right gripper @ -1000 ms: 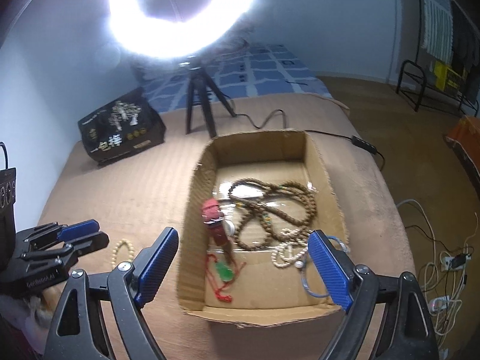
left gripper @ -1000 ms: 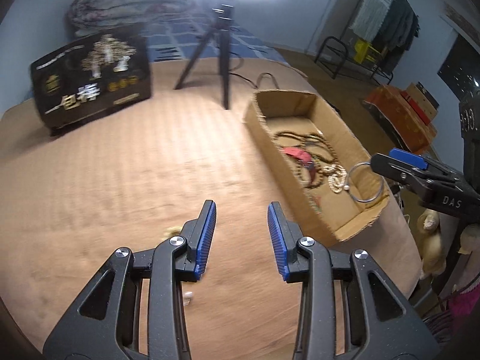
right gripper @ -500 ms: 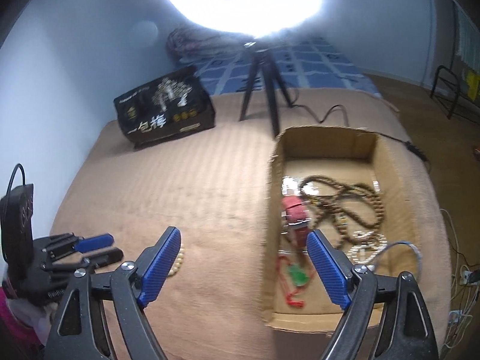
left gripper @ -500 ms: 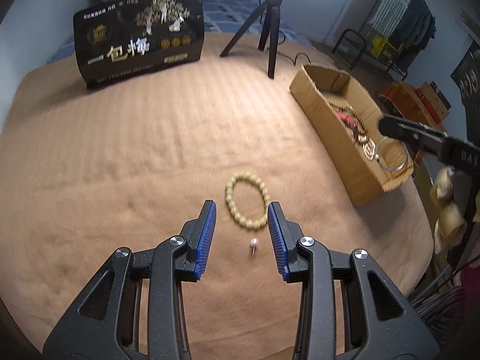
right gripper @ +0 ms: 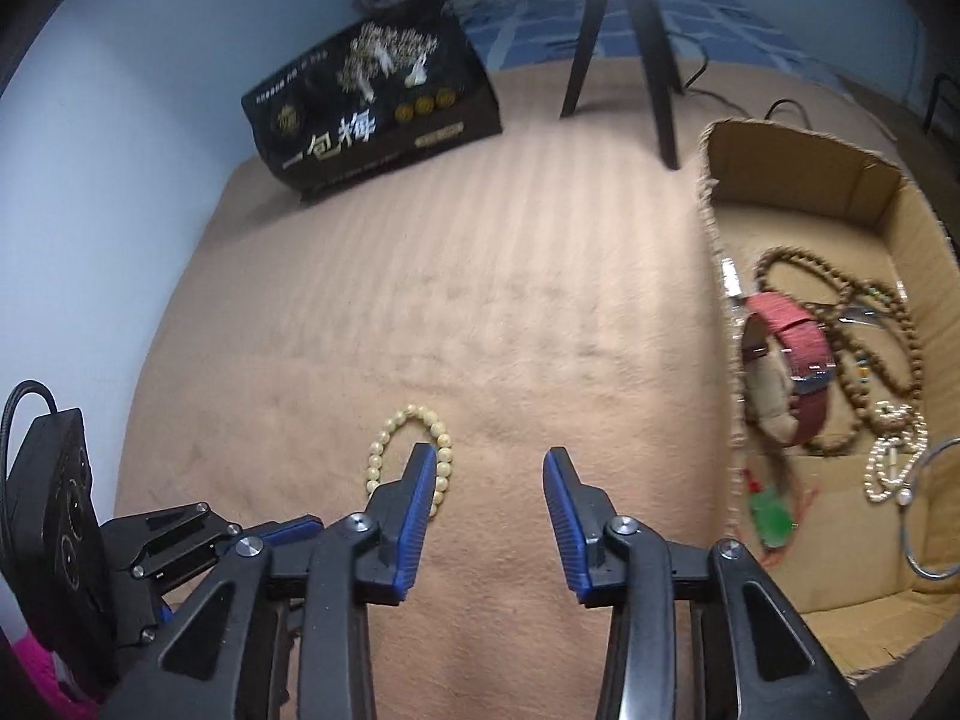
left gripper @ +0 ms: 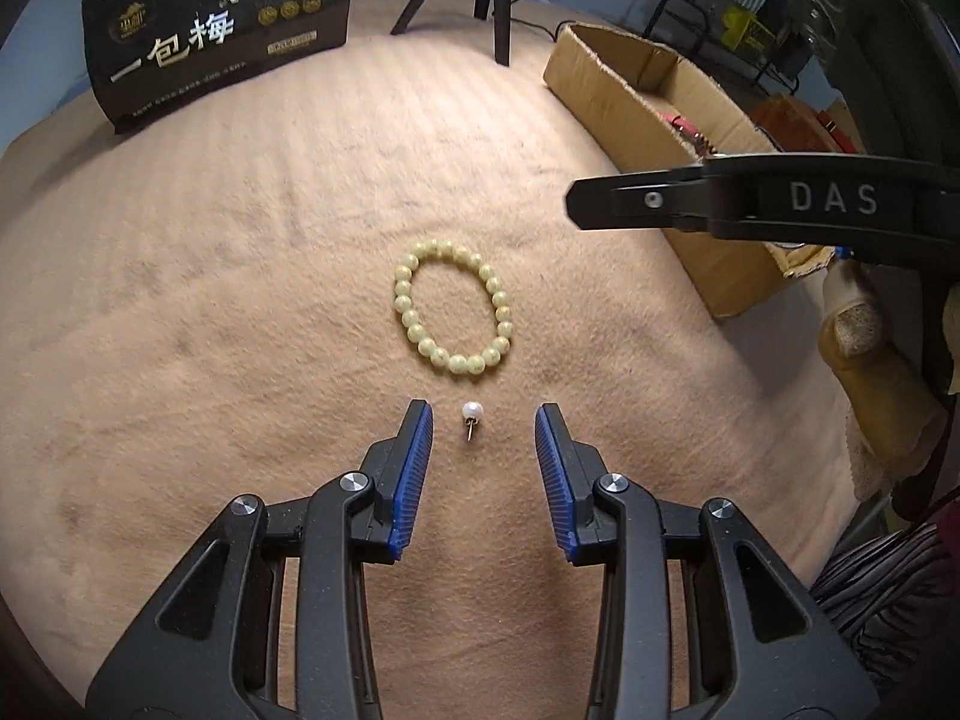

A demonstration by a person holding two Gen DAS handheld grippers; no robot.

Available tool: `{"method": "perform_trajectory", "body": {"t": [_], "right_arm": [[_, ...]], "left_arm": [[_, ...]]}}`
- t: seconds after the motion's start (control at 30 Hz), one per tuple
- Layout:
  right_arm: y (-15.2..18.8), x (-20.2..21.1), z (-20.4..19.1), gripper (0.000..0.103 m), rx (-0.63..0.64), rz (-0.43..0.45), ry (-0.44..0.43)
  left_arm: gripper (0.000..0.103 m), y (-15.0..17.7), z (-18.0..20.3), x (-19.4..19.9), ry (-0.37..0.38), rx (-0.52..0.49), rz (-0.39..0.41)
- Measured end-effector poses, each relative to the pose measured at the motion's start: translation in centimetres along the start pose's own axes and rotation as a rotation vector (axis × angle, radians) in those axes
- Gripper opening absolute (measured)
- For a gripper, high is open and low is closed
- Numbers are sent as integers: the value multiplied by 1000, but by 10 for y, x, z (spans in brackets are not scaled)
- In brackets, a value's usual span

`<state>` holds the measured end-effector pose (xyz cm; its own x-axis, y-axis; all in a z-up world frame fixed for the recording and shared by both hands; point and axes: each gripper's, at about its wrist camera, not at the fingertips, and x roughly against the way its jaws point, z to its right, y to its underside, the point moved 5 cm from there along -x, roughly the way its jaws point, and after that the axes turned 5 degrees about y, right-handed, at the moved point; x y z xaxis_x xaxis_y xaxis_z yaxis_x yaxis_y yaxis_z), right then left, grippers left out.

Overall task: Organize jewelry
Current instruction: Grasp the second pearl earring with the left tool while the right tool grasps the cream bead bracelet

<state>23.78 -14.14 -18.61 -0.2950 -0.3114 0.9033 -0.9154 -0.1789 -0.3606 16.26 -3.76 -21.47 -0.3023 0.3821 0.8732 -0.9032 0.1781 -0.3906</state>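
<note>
Left black gripper w/ blue pads (left gripper: 483, 420) hangs open astride a small white pearl stud earring (left gripper: 471, 411) on the tan blanket-covered table (left gripper: 240, 276) nr its front edge, likely to pinch it for the brown cardboard box (right gripper: 798, 180) at the right edge; right gripper (right gripper: 489, 468) also open, empty, beside the pale-yellow bead bracelet (left gripper: 453, 312).

A tan, ribbed fabric-covered worktop (right gripper: 480, 312) fills the room's middle. Pale blue walls (right gripper: 120, 90) rise behind it. A black tripod (right gripper: 624, 48) stands at the far edge, beside a blue checked mat (right gripper: 690, 18).
</note>
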Motion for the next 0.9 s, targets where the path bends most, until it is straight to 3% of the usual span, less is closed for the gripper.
{"method": "perform_trajectory", "body": {"t": [0.37,0.9], "right_arm": [[-2,-28,-26,28,38,-63,3],[-4,-46,-32,21,42,-92,28]], "left_arm": [[35,7,1,-15,-29,-30,-28],[20,-11,-7,-36,-32,0,-27]]}}
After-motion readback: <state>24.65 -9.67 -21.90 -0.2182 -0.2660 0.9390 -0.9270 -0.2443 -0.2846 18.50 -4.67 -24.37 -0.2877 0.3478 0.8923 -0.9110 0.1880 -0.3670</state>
